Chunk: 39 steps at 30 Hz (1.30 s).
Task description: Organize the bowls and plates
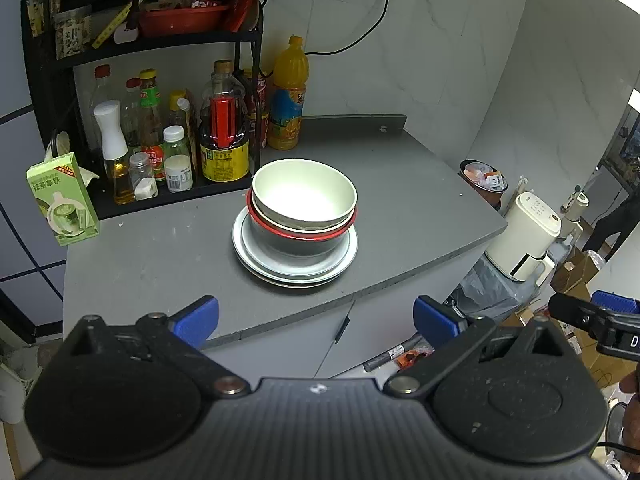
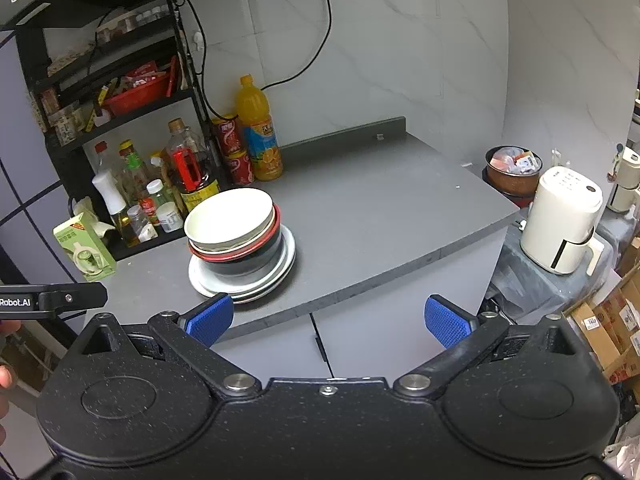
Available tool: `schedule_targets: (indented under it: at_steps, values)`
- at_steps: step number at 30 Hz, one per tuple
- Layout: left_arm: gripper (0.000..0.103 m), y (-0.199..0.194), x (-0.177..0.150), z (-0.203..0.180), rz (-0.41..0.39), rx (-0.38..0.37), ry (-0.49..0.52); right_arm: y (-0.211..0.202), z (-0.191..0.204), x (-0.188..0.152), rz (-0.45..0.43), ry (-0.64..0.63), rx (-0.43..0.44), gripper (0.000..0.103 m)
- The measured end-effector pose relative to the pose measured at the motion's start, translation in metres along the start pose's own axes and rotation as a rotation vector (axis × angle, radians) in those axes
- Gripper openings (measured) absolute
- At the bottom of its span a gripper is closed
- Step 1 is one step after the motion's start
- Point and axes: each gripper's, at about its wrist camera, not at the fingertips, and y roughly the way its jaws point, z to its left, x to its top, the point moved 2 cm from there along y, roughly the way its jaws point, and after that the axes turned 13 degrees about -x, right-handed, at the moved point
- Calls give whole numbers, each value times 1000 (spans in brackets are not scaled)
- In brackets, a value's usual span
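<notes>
I hold both the left hand-held gripper [image 1: 316, 322] and right hand-held gripper [image 2: 328, 318] wide and empty; the stacked bowls [image 1: 304, 200] on plates [image 1: 294, 270] sit ahead on the bench [image 1: 400, 208], so I'd approach level and pinch the top rim squarely

Hidden: lower walls of nested bowls inside black red-rimmed bowl [image 1: 298, 240] | undersides of stacked white plates [image 1: 296, 270] (count unclear) | unreadable: green carton [image 1: 62, 200] print | cropped: black shelf rack [image 1: 44, 60] top

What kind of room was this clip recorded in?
Most likely a home kitchen: a grey countertop with stacked bowls and plates, a rack of oil and sauce bottles, and a white air fryer alongside.
</notes>
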Motion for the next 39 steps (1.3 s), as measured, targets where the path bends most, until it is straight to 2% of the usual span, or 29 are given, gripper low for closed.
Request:
schedule_targets:
  at_steps: [19,39]
  values:
    - [103,8,7,-7,12,-16,29,4,-1,1,2,12,-20,103]
    - [103,9,13,3,19,-4,41,5,-9,2,8,26,-16,103]
